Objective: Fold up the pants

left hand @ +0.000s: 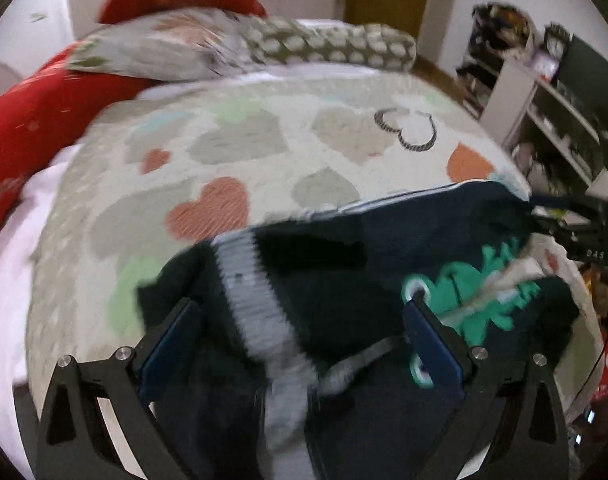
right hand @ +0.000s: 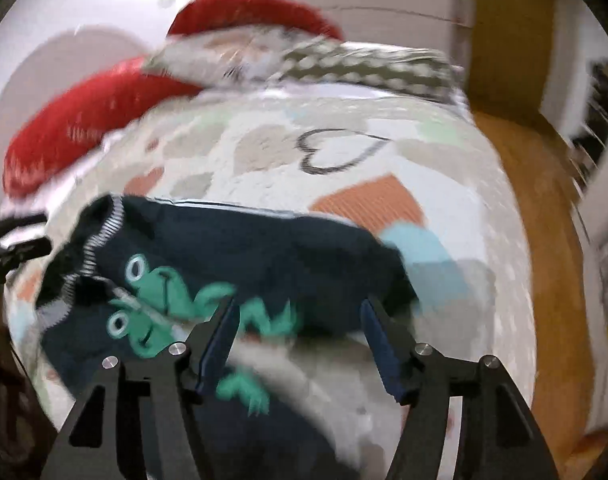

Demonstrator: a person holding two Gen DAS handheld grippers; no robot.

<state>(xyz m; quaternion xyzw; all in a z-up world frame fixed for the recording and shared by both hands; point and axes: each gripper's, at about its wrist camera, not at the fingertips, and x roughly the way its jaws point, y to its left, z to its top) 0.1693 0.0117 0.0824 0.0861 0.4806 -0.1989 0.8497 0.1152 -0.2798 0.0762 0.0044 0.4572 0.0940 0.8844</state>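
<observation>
On the bed [left hand: 263, 128], over its heart-print cover, dark pants [right hand: 263, 248] with green frogs lie bunched. Left gripper [left hand: 299, 316] stands with jaws wide apart, the grey-striped waistband running between them, neither pad pressing on it. Right gripper [right hand: 299, 320] has its jaws open too, above the pants' near edge, gripping nothing.

Pants [right hand: 263, 248] soft matt knit cloth, bedspread [left hand: 263, 128] nubby fabric, floor [right hand: 544, 240] smooth wood.
</observation>
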